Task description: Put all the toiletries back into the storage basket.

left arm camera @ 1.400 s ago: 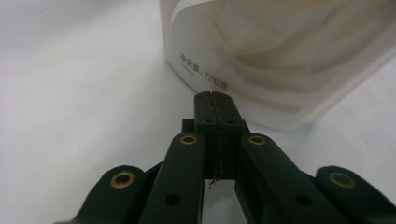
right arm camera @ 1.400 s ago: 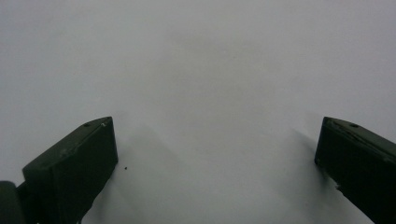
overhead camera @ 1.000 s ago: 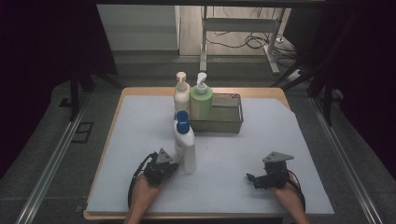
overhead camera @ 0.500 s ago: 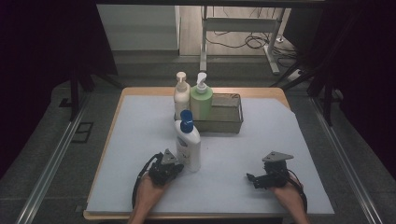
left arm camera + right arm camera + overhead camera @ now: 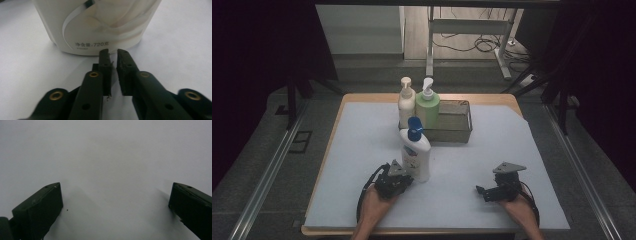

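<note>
Bottle (image 5: 97, 25) top cut off by left gripper view's upper edge; label print blurred. Basket (image 5: 457, 131) left part hidden behind pump bottles (image 5: 418, 102).

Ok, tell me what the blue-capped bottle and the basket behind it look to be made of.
Blue-capped bottle: glossy white plastic, going by its smooth moulded body with soft highlights and printed label; the cap looks like plastic too. Basket: probably dark metal mesh or wire, judging by thin see-through walls and a stiff rim, though it is too small to be sure.

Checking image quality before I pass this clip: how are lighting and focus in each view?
High view: table evenly lit, surroundings dark, slightly soft. Left gripper view: white bottle bright and a bit washed out, its small print legible. Right gripper view: dim, grey, soft shadows beside the jaws.
</note>
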{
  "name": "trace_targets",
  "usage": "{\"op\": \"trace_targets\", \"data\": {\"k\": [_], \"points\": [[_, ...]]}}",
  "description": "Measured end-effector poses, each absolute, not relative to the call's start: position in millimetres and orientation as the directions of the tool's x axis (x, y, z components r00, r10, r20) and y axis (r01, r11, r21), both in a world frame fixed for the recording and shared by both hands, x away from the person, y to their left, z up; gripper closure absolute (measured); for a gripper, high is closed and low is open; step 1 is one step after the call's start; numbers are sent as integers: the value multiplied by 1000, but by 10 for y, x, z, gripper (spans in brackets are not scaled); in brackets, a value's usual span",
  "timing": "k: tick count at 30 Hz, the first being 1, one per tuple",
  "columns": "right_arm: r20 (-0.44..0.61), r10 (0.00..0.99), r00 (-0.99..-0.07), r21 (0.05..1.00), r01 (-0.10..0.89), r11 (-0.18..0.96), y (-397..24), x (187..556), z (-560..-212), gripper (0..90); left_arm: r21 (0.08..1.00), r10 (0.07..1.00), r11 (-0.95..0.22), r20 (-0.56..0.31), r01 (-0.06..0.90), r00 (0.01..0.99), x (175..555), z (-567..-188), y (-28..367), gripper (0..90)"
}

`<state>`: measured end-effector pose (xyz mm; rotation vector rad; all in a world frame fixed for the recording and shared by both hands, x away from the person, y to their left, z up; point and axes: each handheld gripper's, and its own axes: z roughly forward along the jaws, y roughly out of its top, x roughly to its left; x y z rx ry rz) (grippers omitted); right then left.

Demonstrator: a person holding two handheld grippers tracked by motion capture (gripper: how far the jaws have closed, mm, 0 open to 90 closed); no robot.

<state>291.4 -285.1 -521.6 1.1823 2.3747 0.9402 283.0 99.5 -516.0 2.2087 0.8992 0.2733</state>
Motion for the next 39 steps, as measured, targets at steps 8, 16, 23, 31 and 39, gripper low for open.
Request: {"op": "trace_targets", "data": {"k": [8,16,23,31,39], "points": [[1,797,-603,676,588,444,-2846,2915,-5200,0,701,693,-464,-93,541,715,2756,-5130,1058,612],[-4,782,-624,678,573,461,-2836,2886,-5161,31,697,720,-452,-83,557,689,2684,-5119,1129,426],[3,769,-640,685,561,465,-2817,2864,-5118,30,699,738,-440,-77,564,671,2645,-5129,1205,282],[17,756,-655,693,553,463,-2783,2843,-5067,19,689,763,-442,-48,575,644,2572,-5166,1289,140],[28,734,-679,713,528,461,-2719,2820,-4967,7,679,782,-442,-27,585,622,2527,-5218,1374,125]]}}
